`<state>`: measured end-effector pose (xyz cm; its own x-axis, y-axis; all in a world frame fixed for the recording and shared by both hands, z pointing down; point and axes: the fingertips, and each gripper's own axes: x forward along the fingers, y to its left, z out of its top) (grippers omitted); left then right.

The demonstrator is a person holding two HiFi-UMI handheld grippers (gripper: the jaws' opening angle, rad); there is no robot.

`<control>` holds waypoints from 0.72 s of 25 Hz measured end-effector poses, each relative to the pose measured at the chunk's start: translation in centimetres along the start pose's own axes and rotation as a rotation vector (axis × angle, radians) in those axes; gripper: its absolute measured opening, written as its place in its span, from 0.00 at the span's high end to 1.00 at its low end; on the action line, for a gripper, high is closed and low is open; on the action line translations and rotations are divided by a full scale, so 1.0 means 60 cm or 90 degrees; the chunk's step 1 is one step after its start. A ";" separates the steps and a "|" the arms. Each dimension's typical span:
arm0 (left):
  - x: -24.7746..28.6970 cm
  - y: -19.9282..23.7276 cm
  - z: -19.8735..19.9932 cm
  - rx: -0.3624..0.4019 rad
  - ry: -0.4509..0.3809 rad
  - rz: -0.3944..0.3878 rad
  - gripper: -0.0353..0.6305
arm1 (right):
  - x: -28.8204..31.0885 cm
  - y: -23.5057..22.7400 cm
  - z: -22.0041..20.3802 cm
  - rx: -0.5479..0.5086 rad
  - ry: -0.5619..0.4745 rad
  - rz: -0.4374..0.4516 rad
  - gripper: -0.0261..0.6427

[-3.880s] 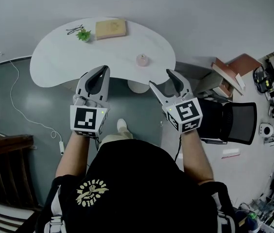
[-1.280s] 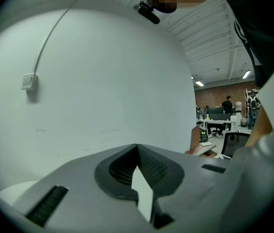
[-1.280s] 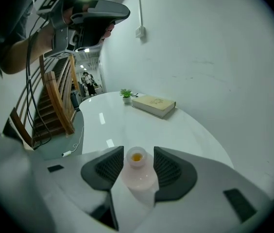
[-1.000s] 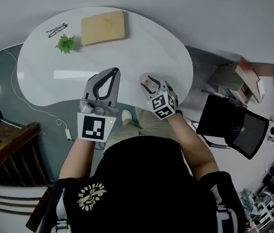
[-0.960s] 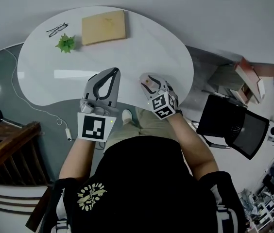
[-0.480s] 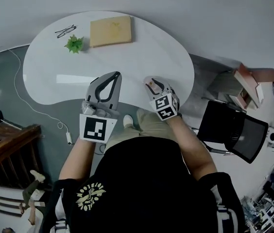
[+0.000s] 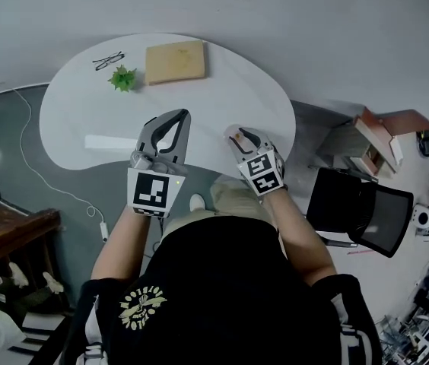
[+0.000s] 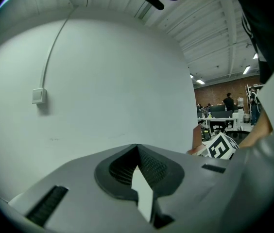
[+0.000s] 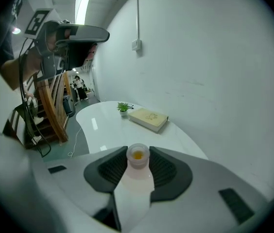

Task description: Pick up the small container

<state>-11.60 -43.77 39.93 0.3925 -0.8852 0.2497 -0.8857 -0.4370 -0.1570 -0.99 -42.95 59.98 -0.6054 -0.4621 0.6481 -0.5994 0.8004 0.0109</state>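
The small container (image 9: 138, 155) is a pale pink jar with a round frosted top and an orange spot in its middle. My right gripper (image 9: 138, 168) is shut on it, with a ribbed pad pressing on each side. In the head view the right gripper (image 7: 237, 134) holds the container (image 7: 239, 138) over the near edge of the white table (image 7: 85, 120). My left gripper (image 7: 177, 115) hovers to its left over the table, its jaws meeting at the tips with nothing between them. The left gripper (image 8: 137, 147) points at a bare white wall.
At the table's far side lie a tan book (image 7: 175, 61), a small green plant (image 7: 123, 77) and a pair of glasses (image 7: 108, 59). A black chair (image 7: 363, 207) stands to the right. Wooden stairs (image 7: 1, 234) are at the left, with a white cable (image 7: 47, 185) on the floor.
Earlier the container stood on the table with both grippers held back and the right one open. Now the right gripper is shut on it. The left gripper has moved forward over the table.
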 end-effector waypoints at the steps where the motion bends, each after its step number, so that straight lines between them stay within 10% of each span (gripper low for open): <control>1: -0.001 0.001 0.005 -0.001 -0.004 0.000 0.94 | -0.009 -0.002 0.006 0.009 0.000 -0.004 0.73; 18: -0.056 -0.006 0.067 0.019 -0.046 -0.022 0.94 | -0.156 0.004 0.157 0.023 -0.050 -0.020 0.73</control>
<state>-11.62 -41.28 35.32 0.4407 -0.8781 0.1864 -0.8637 -0.4713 -0.1783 -0.40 -42.05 46.78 -0.6241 -0.5166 0.5862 -0.6364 0.7714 0.0023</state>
